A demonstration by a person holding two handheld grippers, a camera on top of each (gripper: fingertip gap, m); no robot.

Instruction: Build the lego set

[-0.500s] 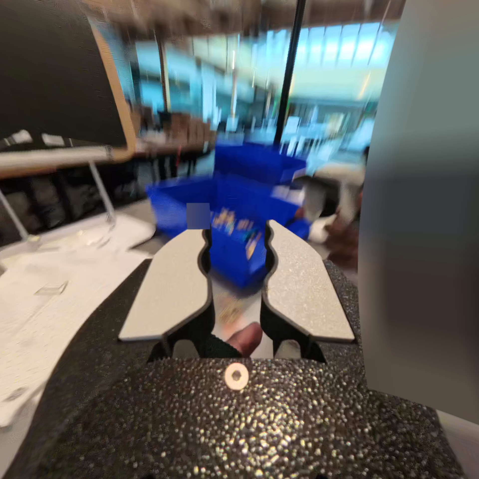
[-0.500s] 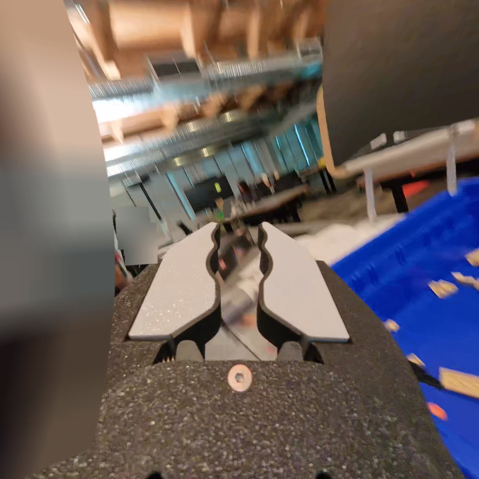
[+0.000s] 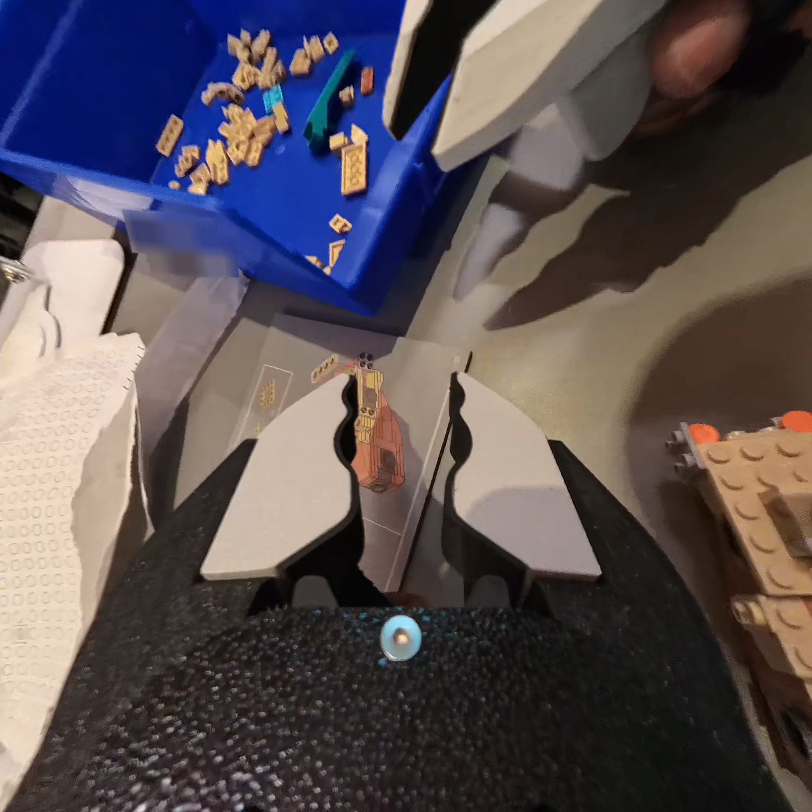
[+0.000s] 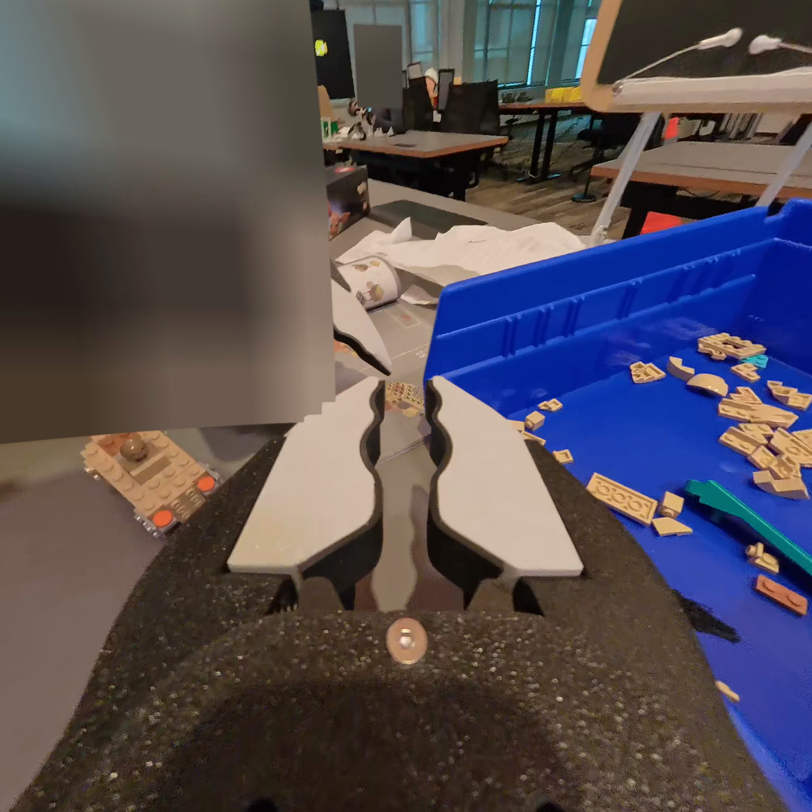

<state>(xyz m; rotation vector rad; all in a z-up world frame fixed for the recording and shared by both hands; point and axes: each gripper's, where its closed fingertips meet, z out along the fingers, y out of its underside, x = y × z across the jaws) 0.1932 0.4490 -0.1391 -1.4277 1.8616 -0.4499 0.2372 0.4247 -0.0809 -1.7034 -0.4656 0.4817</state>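
1. I am working in a large open room with rows of long tables and tall windows at the back; my own grey tabletop (image 4: 66,593) holds everything I need.
2. My left tool (image 3: 397,386) hangs over the open instruction booklet (image 3: 307,351), its two grey fingers spread wide with nothing between them. A printed picture of a brown and tan model shows in the gap.
3. My right tool (image 4: 404,386) sits just beside the near wall of the blue bin (image 4: 571,307). Its fingers stand a narrow way apart and grip nothing.
4. In the left wrist view my right tool (image 3: 422,110) shows again at the top, over the bin's (image 3: 88,88) right edge.
5. The bin holds loose tan lego pieces (image 4: 755,422), scattered and in a small heap. A long teal piece (image 4: 747,518) lies among them, and a small reddish-brown tile (image 4: 782,593) lies near the front.
6. The partly built lego model (image 4: 145,474), tan with orange round studs and a round dark knob on top, stands on the tabletop to the left of my right tool. In the left wrist view the same model (image 3: 747,505) is at the right edge.
7. White crumpled paper (image 3: 44,439) lies to the left of the booklet.
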